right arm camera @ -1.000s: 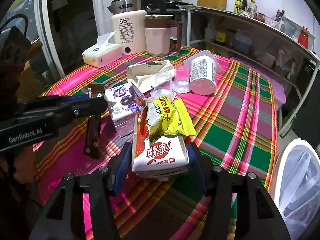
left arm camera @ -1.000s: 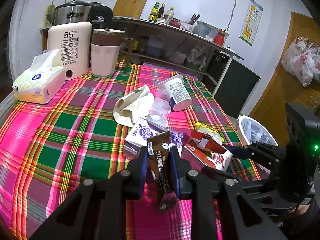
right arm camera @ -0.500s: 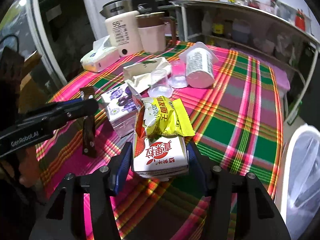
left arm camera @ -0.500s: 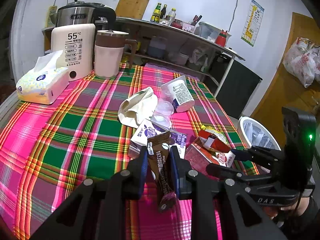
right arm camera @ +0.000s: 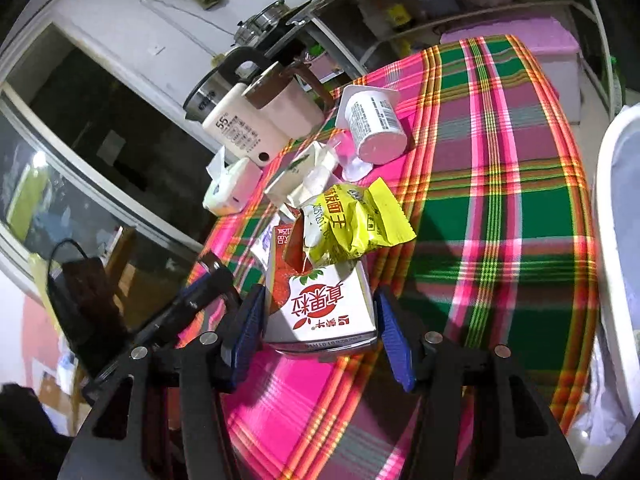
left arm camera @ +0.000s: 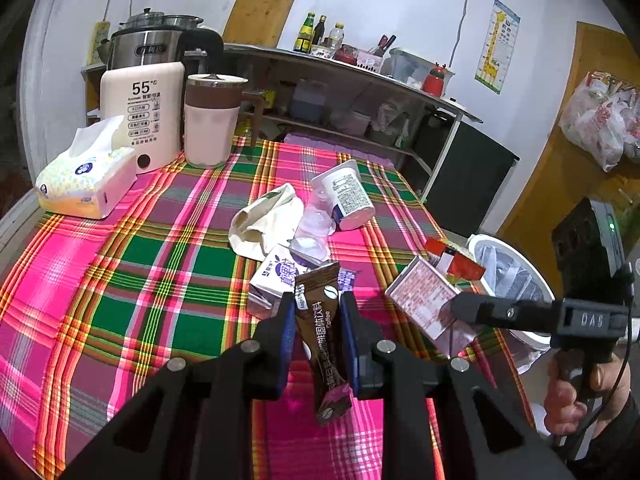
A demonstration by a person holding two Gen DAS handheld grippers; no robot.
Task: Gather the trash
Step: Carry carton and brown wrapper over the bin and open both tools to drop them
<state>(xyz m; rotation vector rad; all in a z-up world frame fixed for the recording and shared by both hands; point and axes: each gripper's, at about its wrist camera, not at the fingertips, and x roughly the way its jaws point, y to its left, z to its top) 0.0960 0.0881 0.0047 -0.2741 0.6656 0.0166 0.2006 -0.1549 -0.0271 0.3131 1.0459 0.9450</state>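
Right gripper (right arm camera: 320, 328) carries a red-and-white drink carton (right arm camera: 324, 304) with a yellow wrapper (right arm camera: 360, 220) stuffed in its torn top; jaws set wide, both pads on the carton's sides, carton lifted off the plaid tablecloth (right arm camera: 500, 200) and tilted, near the white bin (right arm camera: 616, 240) at the table's right edge. Left gripper (left arm camera: 316, 328) is narrowly set, pinching a brown coffee sachet (left arm camera: 320, 332) upright above the cloth. Bin shows its liner bag; contents cannot be made out. Judged progress: early to middle, two items picked up, none seen dropped yet. Left on the table, big to small: crumpled beige paper bag (left arm camera: 266, 220), white yogurt tub (left arm camera: 348, 198) lying on its side, purple milk carton (left arm camera: 276, 280) just behind the sachet, clear plastic cups (left arm camera: 316, 232) between bag and tub. Tissue pack (left arm camera: 86, 176), kettle (left arm camera: 140, 120) and pink mug (left arm camera: 210, 120) at the far end look like keepers, not trash. Next likely drop is the carton, since it sits closest to the bin.
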